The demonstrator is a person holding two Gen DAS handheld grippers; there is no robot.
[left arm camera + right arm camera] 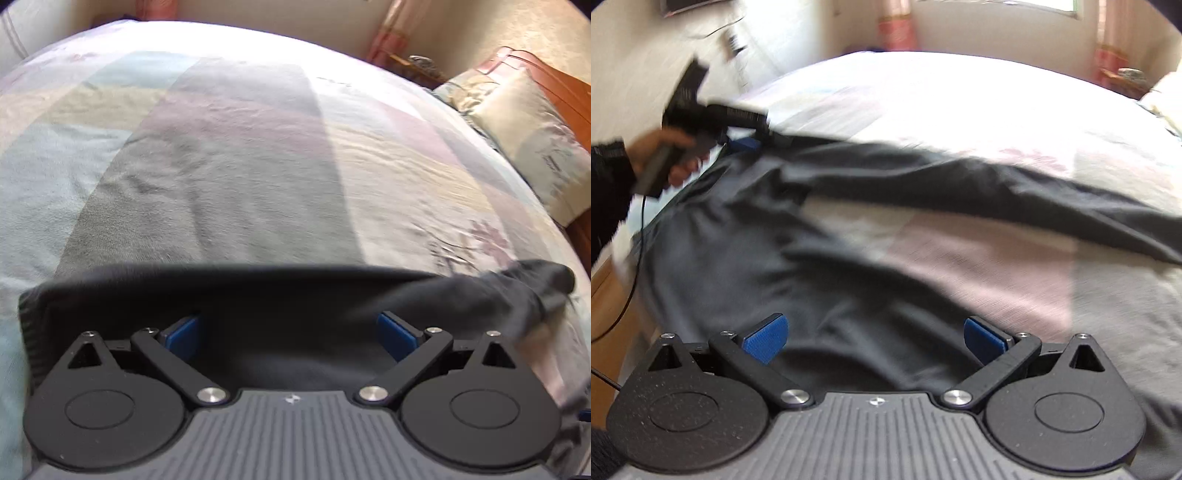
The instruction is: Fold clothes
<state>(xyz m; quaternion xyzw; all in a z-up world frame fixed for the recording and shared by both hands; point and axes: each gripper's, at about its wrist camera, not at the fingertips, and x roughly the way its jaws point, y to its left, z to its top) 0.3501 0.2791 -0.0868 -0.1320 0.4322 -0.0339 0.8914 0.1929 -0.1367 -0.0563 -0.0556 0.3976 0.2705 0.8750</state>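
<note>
Left claw [288, 332] is held wide, dark garment [746, 258] draped across its pads, while right claw [875, 339], equally wide, is kept over cloth sprawled on the bed [960, 96], presumably to find an edge.

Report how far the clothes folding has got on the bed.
Done: the dark garment is on the patchwork bedspread, though no fold shows yet. In hand: the left tool seems to be at its far edge; the right tool hangs open over the near edge. Blur hides any actual grip. Left: every fold.
</note>
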